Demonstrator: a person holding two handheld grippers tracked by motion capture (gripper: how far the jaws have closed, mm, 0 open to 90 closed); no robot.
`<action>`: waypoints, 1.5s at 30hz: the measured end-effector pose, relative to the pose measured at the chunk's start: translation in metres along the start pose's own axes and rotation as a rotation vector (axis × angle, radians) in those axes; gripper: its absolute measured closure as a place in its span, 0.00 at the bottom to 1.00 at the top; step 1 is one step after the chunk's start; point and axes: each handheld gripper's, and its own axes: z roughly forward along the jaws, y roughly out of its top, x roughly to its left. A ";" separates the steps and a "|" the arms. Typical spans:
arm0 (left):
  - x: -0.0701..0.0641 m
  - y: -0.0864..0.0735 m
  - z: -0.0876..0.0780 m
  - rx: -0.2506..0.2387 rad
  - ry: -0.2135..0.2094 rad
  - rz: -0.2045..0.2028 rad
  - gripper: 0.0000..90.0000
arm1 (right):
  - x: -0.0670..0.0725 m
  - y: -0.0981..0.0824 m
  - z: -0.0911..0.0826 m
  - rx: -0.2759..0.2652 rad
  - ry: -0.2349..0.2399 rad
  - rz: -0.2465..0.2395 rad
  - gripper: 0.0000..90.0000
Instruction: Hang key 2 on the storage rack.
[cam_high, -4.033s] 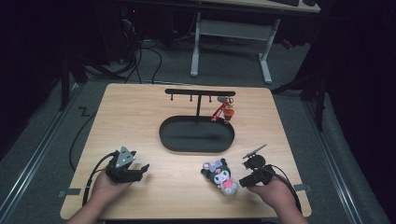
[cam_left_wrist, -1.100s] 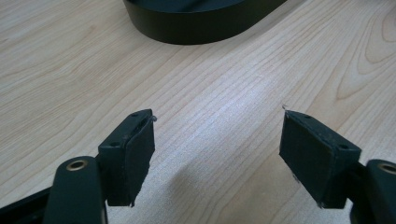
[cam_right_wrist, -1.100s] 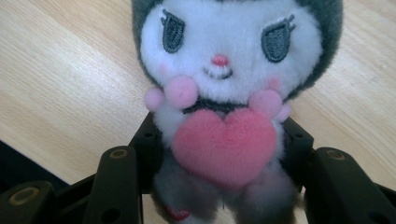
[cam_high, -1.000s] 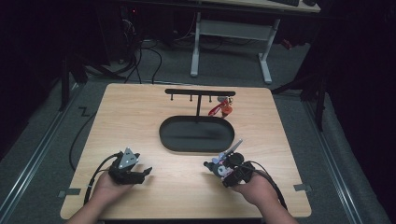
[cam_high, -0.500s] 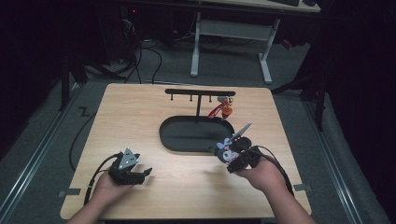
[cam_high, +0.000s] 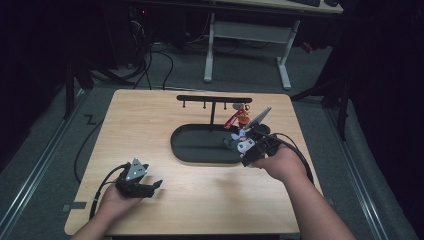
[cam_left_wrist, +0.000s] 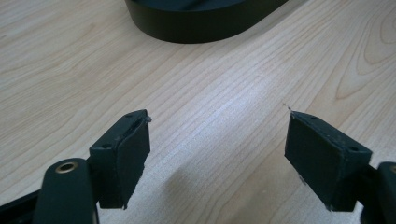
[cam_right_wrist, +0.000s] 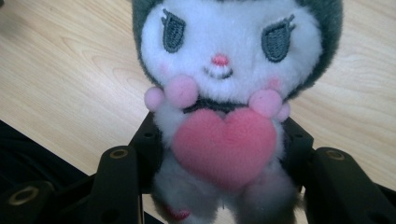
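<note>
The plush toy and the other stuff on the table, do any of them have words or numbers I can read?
No words or numbers can be read anywhere.
The plush toy has only a stitched face and a plain pink heart.
The red charm on the black rack is too small to tell.
The black tray and the table are blank.

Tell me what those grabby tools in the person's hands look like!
Both are black. The left gripper has a grey three-cornered plate on top, blocky black fingers with small screw holes, and a black cable trailing off. The right gripper has a black cable too. The forearms are bare, no sleeves.
</note>
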 end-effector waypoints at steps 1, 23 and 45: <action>0.000 0.000 0.000 0.003 -0.001 0.002 0.25 | 0.000 0.003 -0.002 -0.001 0.001 0.004 0.53; 0.002 -0.002 -0.002 0.003 -0.008 -0.005 0.25 | 0.005 0.065 -0.029 -0.017 0.021 0.005 0.53; 0.004 -0.004 -0.004 0.000 -0.009 -0.013 0.25 | -0.003 0.099 -0.043 -0.091 -0.026 0.064 0.53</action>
